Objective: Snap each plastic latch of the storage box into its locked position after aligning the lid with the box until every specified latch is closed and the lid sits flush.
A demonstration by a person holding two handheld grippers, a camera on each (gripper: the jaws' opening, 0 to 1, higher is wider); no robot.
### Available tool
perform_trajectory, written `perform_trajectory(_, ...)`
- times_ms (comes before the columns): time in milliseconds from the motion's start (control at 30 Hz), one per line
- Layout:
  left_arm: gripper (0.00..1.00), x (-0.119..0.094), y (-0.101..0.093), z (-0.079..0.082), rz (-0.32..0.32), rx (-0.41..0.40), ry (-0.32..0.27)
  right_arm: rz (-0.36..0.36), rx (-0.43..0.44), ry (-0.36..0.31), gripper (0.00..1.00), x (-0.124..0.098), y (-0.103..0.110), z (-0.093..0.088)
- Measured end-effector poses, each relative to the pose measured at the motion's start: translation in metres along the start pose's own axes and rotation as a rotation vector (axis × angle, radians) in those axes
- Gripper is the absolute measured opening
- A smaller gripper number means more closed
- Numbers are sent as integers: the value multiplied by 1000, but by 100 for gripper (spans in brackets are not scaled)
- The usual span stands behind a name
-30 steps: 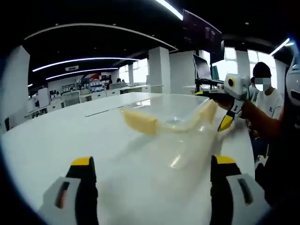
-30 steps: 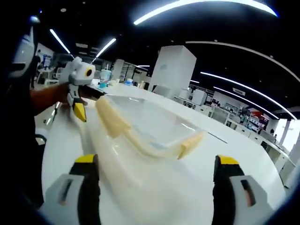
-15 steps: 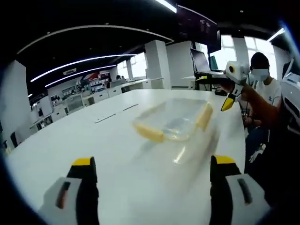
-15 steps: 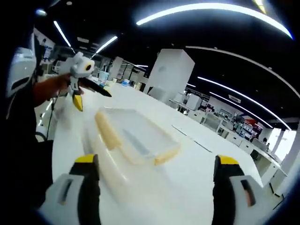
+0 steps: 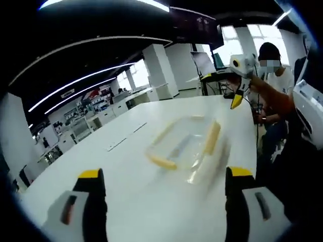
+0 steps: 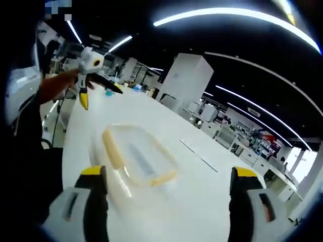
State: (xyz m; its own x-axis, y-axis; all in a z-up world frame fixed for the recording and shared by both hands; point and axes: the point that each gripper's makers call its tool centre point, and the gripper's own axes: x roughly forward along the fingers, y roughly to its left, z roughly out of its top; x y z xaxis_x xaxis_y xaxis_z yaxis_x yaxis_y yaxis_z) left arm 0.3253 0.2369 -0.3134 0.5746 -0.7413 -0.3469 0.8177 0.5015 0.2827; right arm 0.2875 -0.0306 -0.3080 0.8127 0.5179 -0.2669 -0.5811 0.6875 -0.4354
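A clear plastic storage box (image 5: 185,142) with pale yellow latches lies on the white table (image 5: 101,166); its lid sits on it. In the right gripper view the same box (image 6: 133,156) lies ahead with a yellow latch (image 6: 112,147) along its left side. My left gripper (image 5: 161,194) hangs open above the table, well back from the box, holding nothing. My right gripper (image 6: 164,194) is open too, raised and apart from the box. Each gripper appears in the other's view, held by a hand: the right one (image 5: 238,70) and the left one (image 6: 85,68).
A seated person (image 5: 275,75) is at the table's far right edge in the left gripper view. White pillars (image 6: 187,80), desks and monitors stand behind. The table's edge (image 6: 65,151) runs close to the box on the left in the right gripper view.
Both views have pulled back and risen, so the box looks smaller and farther. The box itself has stayed on the table. Both grippers remain open.
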Motion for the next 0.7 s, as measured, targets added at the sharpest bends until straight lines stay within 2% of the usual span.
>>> perform_trajectory(100,96,-7,12,8,29,4,-12,-4,10,-5,100,-3,-3,4)
perform_trajectory(233,95,-15,23,18,59,58,-19,7,4,-8,99,-4,-5,8)
perform_trajectory(500,98,-31,47,40,112,135,36,8,-47,10,99,-10,-15,26)
perform_trajectory(567,96,-34,50,46,112,152,52,30,-21,9,98,-11,-16,30)
perform_trajectory(700,91,-38,56,53,108,159,81,24,-42,35,98,-13,-22,33)
